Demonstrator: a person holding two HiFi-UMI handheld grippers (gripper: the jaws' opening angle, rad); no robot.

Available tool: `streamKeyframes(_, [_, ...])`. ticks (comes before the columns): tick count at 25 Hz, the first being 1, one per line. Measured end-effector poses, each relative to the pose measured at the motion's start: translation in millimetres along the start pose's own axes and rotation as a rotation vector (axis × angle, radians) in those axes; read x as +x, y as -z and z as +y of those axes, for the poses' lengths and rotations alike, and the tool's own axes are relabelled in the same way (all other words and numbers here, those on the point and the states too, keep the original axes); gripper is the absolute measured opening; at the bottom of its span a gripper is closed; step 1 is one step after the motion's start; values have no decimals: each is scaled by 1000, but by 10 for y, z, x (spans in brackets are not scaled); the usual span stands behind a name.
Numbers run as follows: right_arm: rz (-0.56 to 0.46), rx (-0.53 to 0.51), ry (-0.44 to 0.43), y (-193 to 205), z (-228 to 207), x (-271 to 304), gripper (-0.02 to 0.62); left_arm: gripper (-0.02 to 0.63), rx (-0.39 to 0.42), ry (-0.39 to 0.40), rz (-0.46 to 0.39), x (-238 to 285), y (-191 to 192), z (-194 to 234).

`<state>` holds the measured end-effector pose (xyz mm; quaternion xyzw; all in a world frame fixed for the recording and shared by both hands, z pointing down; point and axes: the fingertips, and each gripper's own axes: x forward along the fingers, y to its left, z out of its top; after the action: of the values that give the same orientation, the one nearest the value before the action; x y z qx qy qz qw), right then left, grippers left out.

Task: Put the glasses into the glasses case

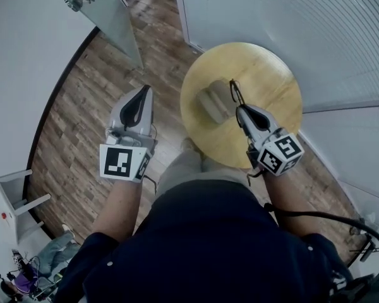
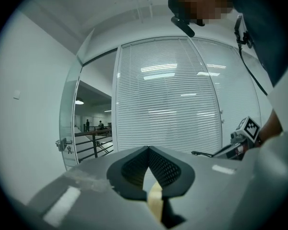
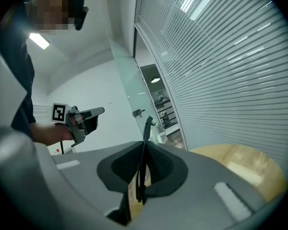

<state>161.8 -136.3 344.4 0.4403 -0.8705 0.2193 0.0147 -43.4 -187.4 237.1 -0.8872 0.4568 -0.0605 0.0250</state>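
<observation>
Your right claw (image 1: 240,109) is clamped on the glasses (image 3: 143,162). In the right gripper view the two pads press on a thin dark arm of the frame, which stands almost upright between them and rises above the tips. A clear lens (image 3: 157,133) shows just beside the top of this arm. From the head view, this claw is over the round wooden counter (image 1: 271,74), and the dark frame reaches forward from its tips.

The glasses case (image 1: 210,104) lies on the counter, near the side that is closer to your left hand. It is a greyish, soft-looking case, and it is just beside the glasses in the head view. I cannot tell from these views if the glasses touch it, or if the case is open.

Your left claw (image 1: 144,92) has its jaws together. In the left gripper view the tips meet and nothing is between them. This claw is beside the counter, over the wooden floor (image 1: 82,106), and well apart from the case. It points about level toward a wall of white blinds (image 2: 173,95), with a glass door (image 2: 69,128) at its left side.

Each gripper shows in the view of the other one: the right one with the frame sticking out, the left one with its marker cube (image 3: 59,112) by your hand.
</observation>
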Motion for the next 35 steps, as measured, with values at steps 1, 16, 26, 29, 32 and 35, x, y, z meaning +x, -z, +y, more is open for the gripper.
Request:
streamKeyframes(1, [5, 8, 7, 21, -12, 37, 28, 2, -7, 4, -1, 20, 21, 37])
streamKeyframes(16, [93, 44, 52, 452, -146, 541, 28, 2, -27, 49, 74, 255, 661, 494])
streamKeyframes(26, [151, 85, 45, 777, -369, 761, 28, 2, -69, 81, 124, 578, 965, 365])
streamKeyframes(29, [166, 102, 39, 903, -438, 799, 28, 2, -87, 82, 128, 628, 1070, 340])
streamKeyframes(32, [183, 116, 30, 1023, -476, 864, 28, 2, -92, 75, 145, 645, 1181, 368])
streamKeyframes(35, [202, 126, 29, 1121, -522, 941, 28, 2, -90, 65, 168, 683, 1308, 442])
